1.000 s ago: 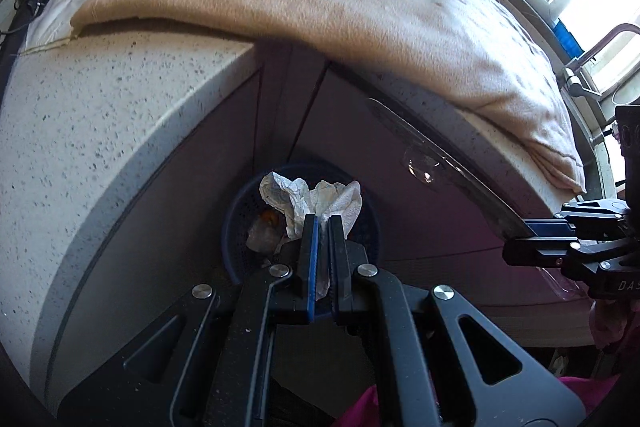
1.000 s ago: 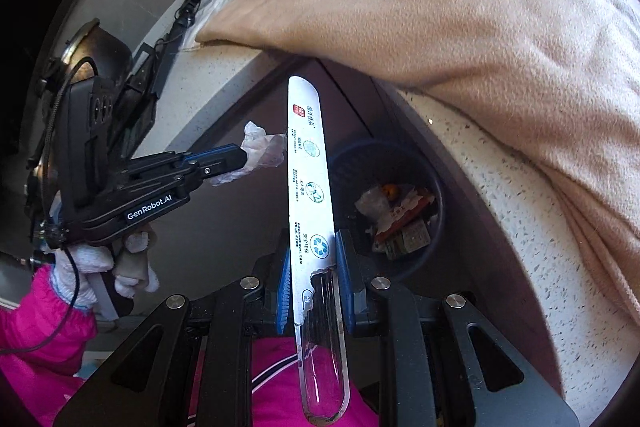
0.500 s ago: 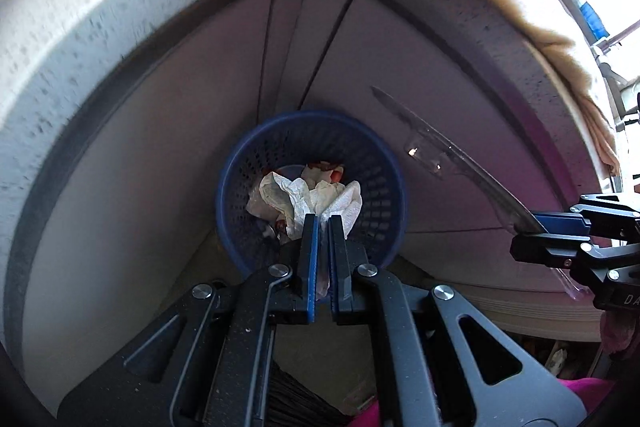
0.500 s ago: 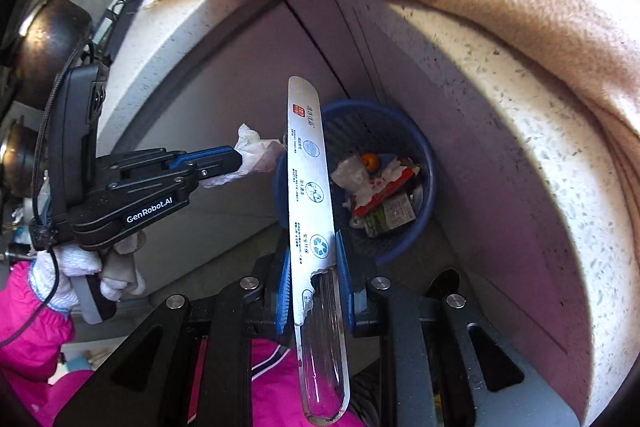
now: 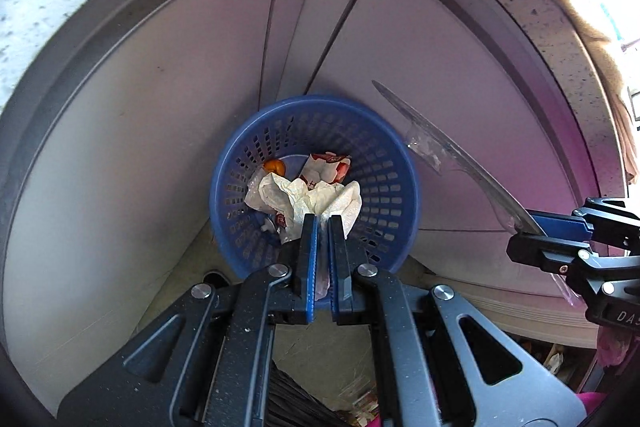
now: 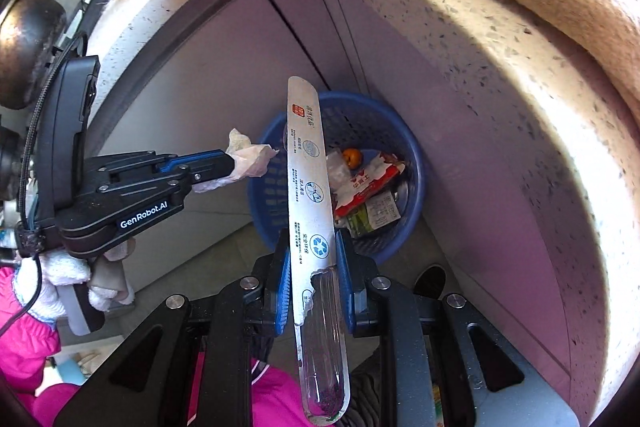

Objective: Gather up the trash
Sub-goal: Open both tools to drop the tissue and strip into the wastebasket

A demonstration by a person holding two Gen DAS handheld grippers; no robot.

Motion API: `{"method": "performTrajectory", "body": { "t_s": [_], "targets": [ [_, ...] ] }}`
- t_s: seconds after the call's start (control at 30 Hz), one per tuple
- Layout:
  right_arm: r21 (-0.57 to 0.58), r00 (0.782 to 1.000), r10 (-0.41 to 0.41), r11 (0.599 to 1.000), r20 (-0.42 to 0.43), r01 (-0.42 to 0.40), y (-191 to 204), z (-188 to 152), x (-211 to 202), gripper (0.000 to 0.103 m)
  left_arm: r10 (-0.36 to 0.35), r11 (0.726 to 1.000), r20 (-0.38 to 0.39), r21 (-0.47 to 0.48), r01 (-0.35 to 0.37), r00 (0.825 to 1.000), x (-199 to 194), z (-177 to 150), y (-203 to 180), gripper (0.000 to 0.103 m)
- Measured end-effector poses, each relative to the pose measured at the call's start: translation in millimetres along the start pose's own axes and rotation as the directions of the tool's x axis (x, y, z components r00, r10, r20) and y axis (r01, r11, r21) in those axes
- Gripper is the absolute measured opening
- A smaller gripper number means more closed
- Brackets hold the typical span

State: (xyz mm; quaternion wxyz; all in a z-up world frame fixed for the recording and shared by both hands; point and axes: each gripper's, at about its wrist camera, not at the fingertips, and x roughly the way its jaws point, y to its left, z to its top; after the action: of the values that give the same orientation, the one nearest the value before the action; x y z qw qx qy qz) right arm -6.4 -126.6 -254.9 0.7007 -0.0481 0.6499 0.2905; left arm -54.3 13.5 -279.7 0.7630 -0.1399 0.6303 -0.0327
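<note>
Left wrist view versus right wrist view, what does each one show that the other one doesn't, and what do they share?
Only the left wrist view shows the crumpled tissue spread open over the basket's contents. Only the right wrist view shows the printed paper side of the long package, a gloved hand and a dark pot. Both show the blue basket, an orange item, a red wrapper, and each claw, left claw and right claw, shut on trash.

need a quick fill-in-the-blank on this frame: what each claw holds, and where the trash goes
1. The left claw is shut on a crumpled white ____.
2. The right claw grips a long clear ____ with a printed paper backing.
3. Both claws hang above a round ____ basket on the floor.
4. Inside the basket lies a red and white ____.

Missing words: tissue; blister pack; blue; wrapper
</note>
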Motion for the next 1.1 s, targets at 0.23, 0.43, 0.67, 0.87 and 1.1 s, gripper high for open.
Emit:
{"method": "performTrajectory", "body": {
  "t_s": [0.23, 0.43, 0.67, 0.87, 1.1],
  "targets": [
    [-0.016, 1.000, -0.016, 1.000, 0.011, 0.016, 6, 5, 3, 0.019, 0.010, 1.000, 0.004, 0.007, -0.010, 1.000, -2, 3, -4, 0.002],
    [-0.033, 0.999, -0.035, 0.999, 0.029, 0.036, 11, 8, 1, 0.020, 0.003, 1.000, 0.005, 0.028, -0.003, 1.000, -8, 4, -6, 0.002],
    [-0.037, 0.998, -0.053, 0.998, 0.046, 0.054, 11, 9, -3, 0.028, 0.016, 1.000, 0.011, 0.025, -0.016, 1.000, -9, 3, -6, 0.012],
    [-0.031, 0.997, -0.050, 0.998, 0.062, 0.052, 14, 7, -6, 0.041, 0.023, 0.999, 0.022, 0.030, -0.024, 1.000, -16, 1, -7, 0.022],
    [-0.032, 0.997, -0.047, 0.998, 0.065, 0.049, 11, 11, -11, 0.049, 0.031, 0.999, 0.026, 0.036, -0.032, 0.999, -22, 4, -7, 0.023]
  ]
}}
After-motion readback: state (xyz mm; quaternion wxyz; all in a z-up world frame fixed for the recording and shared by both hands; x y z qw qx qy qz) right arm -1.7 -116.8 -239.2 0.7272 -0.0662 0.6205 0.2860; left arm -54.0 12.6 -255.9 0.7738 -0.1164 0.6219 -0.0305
